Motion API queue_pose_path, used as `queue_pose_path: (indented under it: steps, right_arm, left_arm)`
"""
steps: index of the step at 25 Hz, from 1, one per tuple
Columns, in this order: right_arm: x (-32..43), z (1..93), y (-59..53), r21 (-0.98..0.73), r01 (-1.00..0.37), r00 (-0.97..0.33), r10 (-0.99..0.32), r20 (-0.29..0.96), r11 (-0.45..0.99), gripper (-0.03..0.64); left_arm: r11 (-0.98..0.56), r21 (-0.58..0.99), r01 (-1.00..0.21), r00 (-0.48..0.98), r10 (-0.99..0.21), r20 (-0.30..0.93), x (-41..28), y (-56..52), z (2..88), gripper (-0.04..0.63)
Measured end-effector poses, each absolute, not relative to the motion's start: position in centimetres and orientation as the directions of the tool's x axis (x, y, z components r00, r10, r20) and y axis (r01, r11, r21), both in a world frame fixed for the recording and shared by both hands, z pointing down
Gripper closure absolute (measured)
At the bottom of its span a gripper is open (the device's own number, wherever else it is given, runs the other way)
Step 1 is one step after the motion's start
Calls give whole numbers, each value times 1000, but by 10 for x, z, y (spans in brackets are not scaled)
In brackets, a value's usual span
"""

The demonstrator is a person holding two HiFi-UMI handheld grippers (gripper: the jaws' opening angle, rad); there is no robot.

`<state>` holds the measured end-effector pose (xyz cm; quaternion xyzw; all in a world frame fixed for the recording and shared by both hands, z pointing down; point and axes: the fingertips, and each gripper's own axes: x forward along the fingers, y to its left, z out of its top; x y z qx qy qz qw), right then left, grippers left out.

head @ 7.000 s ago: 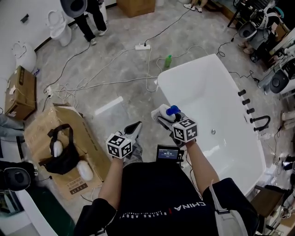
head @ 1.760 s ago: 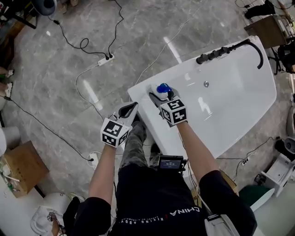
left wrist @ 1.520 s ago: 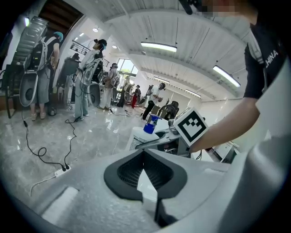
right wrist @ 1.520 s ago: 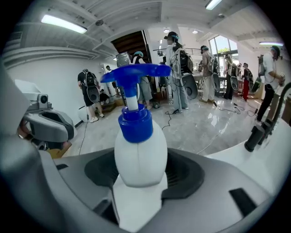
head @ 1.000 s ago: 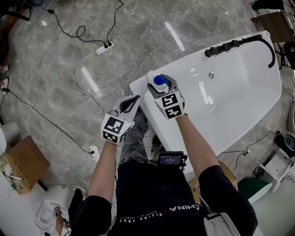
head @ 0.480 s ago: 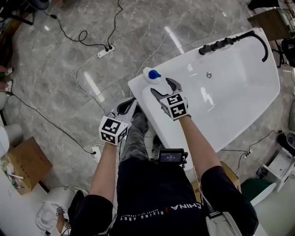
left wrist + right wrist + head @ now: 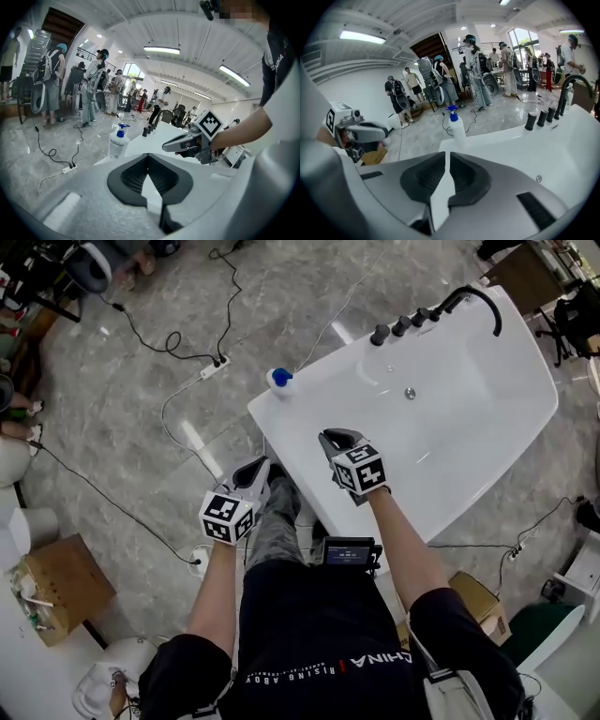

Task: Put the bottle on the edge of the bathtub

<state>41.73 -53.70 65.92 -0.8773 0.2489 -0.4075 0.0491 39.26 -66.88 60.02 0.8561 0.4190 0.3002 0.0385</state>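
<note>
A white pump bottle [image 7: 278, 380] with a blue top stands upright, by itself, on the corner rim of the white bathtub [image 7: 323, 379]. My right gripper [image 7: 330, 439] hovers over the tub's near side, well back from the bottle. Its jaws have just been closing, with nothing between them, and now look shut. My left gripper [image 7: 260, 465] is shut and empty, outside the tub's near edge. The left gripper view has the bottle [image 7: 117, 143] ahead and left. In the right gripper view the bottle [image 7: 458, 129] is straight ahead, beyond the jaws.
A black faucet and knobs [image 7: 412, 317] line the tub's far rim. A power strip with cables [image 7: 217, 362] lies on the grey floor to the left, and a cardboard box [image 7: 52, 587] further left. Several people [image 7: 440, 89] stand in the background.
My right gripper let go of the bottle, drew back toward me and closed. The bottle stays on the tub corner. My left gripper pulled back too.
</note>
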Motion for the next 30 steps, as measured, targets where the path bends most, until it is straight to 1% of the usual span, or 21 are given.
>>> queue_pose_path:
  steps: [1, 3, 9, 15, 22, 30]
  right_arm:
    - [405, 650, -536, -300, -410, 543, -495, 679, -861, 586]
    - [380, 632, -531, -316, -437, 544, -527, 653, -842, 598]
    - [317, 591, -514, -315, -475, 576, -561, 595, -822, 606]
    - [258, 550, -513, -295, -539, 585, -603, 542, -789, 606]
    - [230, 524, -513, -306, -559, 587, -629, 509, -770, 606]
    - [231, 511, -530, -288, -592, 580, -647, 495, -752, 606]
  left_arm:
    - [-647, 329, 688, 472, 742, 476, 382, -666, 596, 586]
    - [-648, 363, 670, 483, 751, 450, 361, -658, 585, 586]
    - [-640, 368, 674, 506, 763, 401, 304, -629, 557, 586]
    - [-630, 352, 692, 508, 772, 383, 247, -609, 533, 586]
    - [-627, 348, 697, 508, 774, 378, 212, -604, 514, 587]
    - [-648, 323, 690, 540, 758, 366, 212, -617, 499, 586]
